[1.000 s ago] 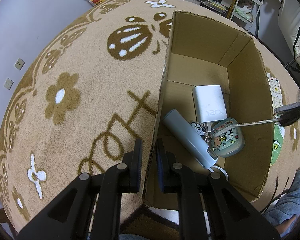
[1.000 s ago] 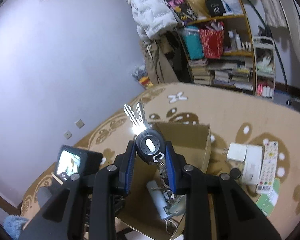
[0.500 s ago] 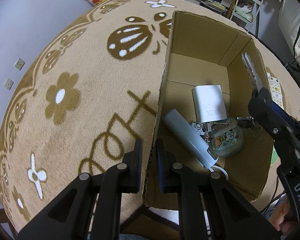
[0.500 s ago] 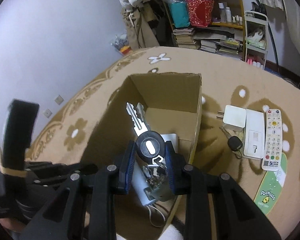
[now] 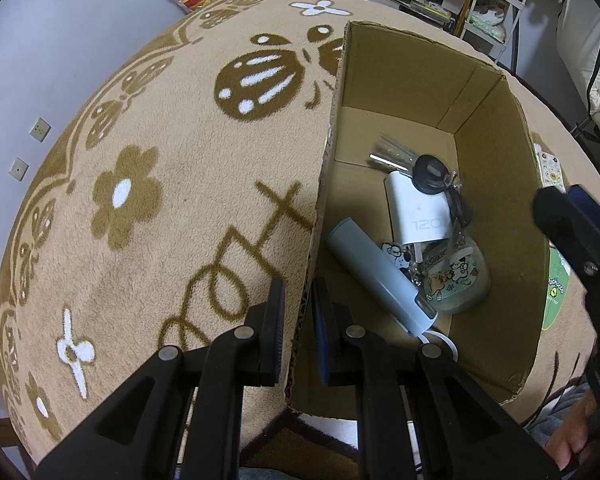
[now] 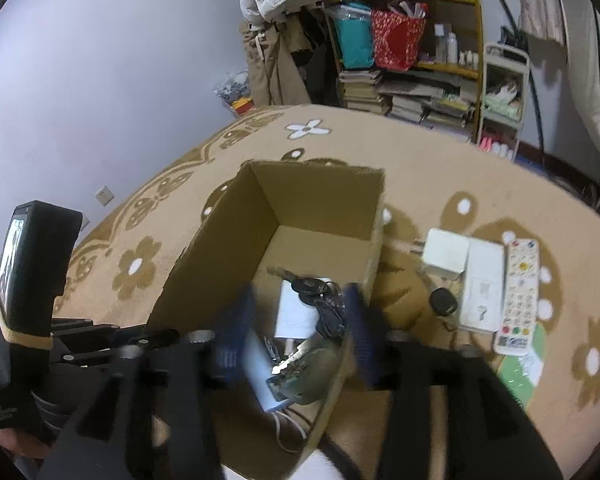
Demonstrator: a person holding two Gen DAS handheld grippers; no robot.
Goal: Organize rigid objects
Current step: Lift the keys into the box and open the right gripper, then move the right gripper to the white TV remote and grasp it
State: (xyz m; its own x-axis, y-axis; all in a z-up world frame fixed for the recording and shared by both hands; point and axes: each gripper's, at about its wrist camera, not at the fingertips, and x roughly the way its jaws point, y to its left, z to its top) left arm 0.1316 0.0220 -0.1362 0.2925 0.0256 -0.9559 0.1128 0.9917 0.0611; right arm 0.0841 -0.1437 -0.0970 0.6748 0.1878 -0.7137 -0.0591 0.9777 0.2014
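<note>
An open cardboard box [image 5: 496, 128] stands on the rug. My left gripper [image 5: 298, 336] is shut on its near left wall [image 5: 320, 216]. Inside lie a bunch of keys with a black fob [image 5: 430, 172], a white charger [image 5: 418, 216], a grey-blue cylinder [image 5: 376, 276] and a round cartoon case [image 5: 456, 280]. In the right wrist view my right gripper [image 6: 296, 336] is open and empty above the box [image 6: 312, 196], with the keys [image 6: 316, 292] below it on the charger [image 6: 290, 314]. Its fingers [image 5: 572, 224] show at the right of the left wrist view.
Right of the box on the rug lie a white adapter [image 6: 446, 250], a white box [image 6: 482, 284], a remote [image 6: 518, 296], a black key fob [image 6: 443, 302] and a green card [image 6: 526, 364]. Bookshelves [image 6: 412, 60] stand behind.
My right gripper came down over the box, opened and let go of the keys; they now lie in the box on the charger. My left gripper has not moved.
</note>
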